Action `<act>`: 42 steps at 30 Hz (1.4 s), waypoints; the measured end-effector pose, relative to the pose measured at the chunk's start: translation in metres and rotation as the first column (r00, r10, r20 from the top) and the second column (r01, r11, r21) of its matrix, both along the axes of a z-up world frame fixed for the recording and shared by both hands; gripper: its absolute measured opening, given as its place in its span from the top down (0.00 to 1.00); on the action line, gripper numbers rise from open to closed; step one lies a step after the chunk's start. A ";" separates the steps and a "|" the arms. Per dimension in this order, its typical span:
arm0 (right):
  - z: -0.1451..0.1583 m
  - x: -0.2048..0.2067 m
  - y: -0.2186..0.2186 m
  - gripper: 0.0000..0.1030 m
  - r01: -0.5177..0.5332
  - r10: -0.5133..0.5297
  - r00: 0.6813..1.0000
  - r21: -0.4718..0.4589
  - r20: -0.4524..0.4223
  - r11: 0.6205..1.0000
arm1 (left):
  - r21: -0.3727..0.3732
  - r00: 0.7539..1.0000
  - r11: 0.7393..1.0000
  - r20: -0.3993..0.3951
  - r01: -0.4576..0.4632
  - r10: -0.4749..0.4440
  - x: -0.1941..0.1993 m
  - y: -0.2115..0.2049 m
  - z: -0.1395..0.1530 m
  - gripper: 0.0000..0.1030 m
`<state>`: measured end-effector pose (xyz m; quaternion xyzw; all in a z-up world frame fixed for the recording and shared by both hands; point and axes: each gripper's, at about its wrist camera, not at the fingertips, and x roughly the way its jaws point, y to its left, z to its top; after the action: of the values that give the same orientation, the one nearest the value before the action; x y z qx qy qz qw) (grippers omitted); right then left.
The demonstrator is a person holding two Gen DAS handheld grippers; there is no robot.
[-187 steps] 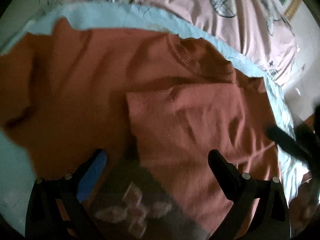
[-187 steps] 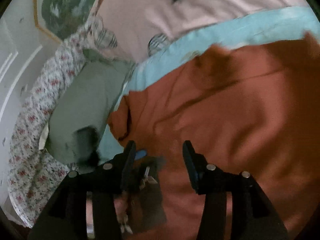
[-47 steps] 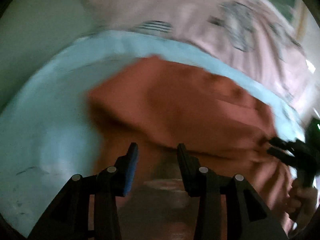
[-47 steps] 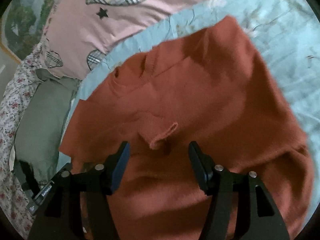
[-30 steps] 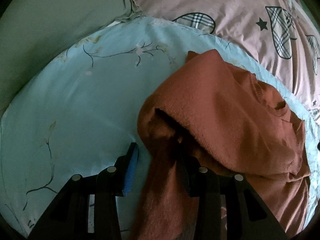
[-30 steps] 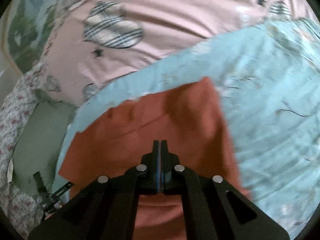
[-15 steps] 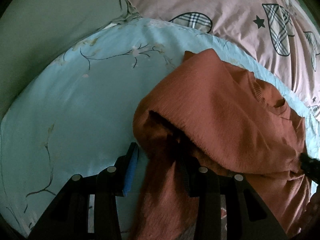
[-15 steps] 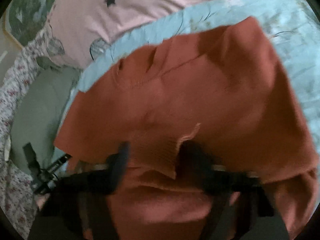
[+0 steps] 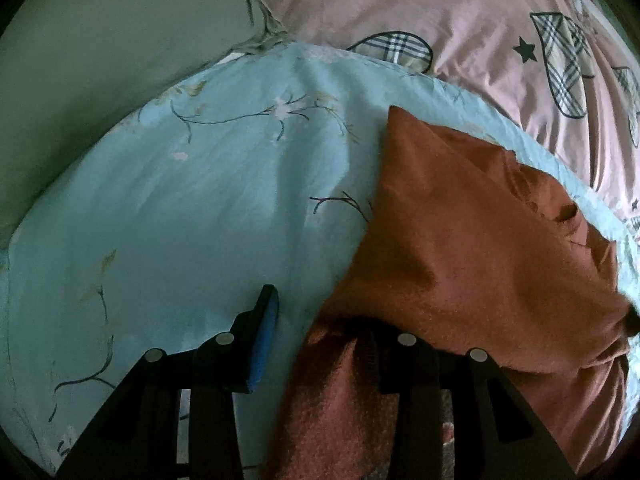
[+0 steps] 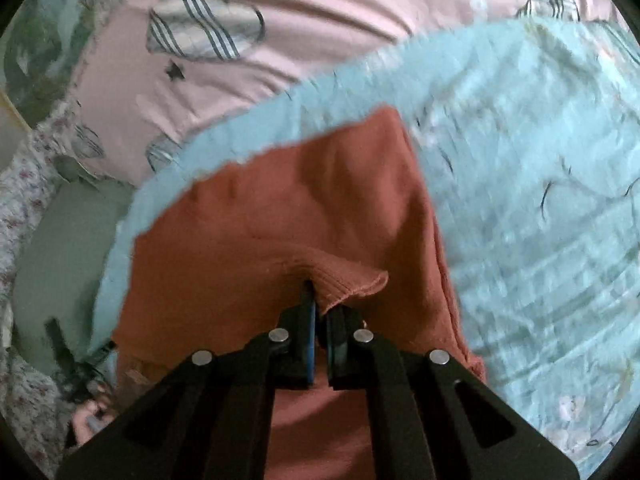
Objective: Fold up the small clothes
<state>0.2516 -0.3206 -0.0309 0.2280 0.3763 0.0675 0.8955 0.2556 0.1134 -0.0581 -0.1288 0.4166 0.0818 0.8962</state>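
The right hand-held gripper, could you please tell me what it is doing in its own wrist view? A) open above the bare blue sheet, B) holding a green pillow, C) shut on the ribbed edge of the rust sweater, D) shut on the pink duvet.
C: the right hand-held gripper has its jaws closed on the ribbed hem of the rust sweater, which lies on the blue sheet.

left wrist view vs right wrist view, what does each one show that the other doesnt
Only the left wrist view shows the left gripper, its jaws apart with rust fabric draped between them.

Only the right wrist view shows the right gripper shut on a ribbed hem of the garment, plus a floral fabric at the left edge.

Both show the rust sweater lying on the light blue sheet, with the pink bedding behind.
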 end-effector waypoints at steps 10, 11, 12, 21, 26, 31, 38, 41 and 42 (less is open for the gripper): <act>-0.017 0.009 0.008 0.90 0.031 -0.031 0.999 0.006 -0.027 0.999 | -0.240 0.997 0.970 0.045 -0.045 0.057 -0.008 0.036 -0.006 0.61; -0.018 0.011 0.008 0.84 0.045 -0.045 0.999 0.003 -0.030 0.999 | -0.254 0.997 0.966 0.048 -0.044 0.058 -0.009 0.039 -0.007 0.61; -0.017 0.007 0.003 0.81 0.067 -0.067 0.997 0.000 -0.033 0.998 | -0.269 0.997 0.962 0.048 -0.044 0.059 -0.009 0.040 -0.007 0.61; -0.004 -0.014 0.018 0.81 -0.010 0.010 1.000 -0.013 0.025 1.000 | -0.266 1.000 0.964 0.015 -0.022 0.027 -0.032 0.036 0.003 0.63; -0.023 0.002 0.022 0.81 0.004 -0.005 0.998 -0.014 -0.055 1.000 | -0.237 1.000 0.971 0.012 0.024 -0.022 -0.064 0.030 0.018 0.62; -0.010 -0.029 0.011 0.80 0.047 -0.047 0.999 0.025 -0.017 0.999 | -0.182 0.994 0.978 0.023 0.105 -0.102 -0.108 0.021 0.032 0.49; 0.008 -0.116 0.018 0.56 -0.011 0.011 0.999 0.004 0.045 1.000 | -0.191 0.975 0.958 -0.012 0.215 -0.222 -0.168 0.006 0.021 0.42; 0.004 -0.146 0.021 0.55 -0.040 0.040 0.998 -0.002 0.052 0.999 | -0.196 0.967 0.950 -0.017 0.245 -0.253 -0.195 0.001 0.015 0.39; 0.002 -0.157 0.023 0.55 -0.046 0.046 0.997 -0.006 0.054 0.999 | -0.189 0.964 0.948 -0.019 0.256 -0.264 -0.205 -0.001 0.014 0.37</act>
<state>0.0950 -0.2980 -0.0290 0.2151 0.3573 0.0935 0.9041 0.0511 0.1122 -0.0440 -0.1539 0.4553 -0.0733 0.8739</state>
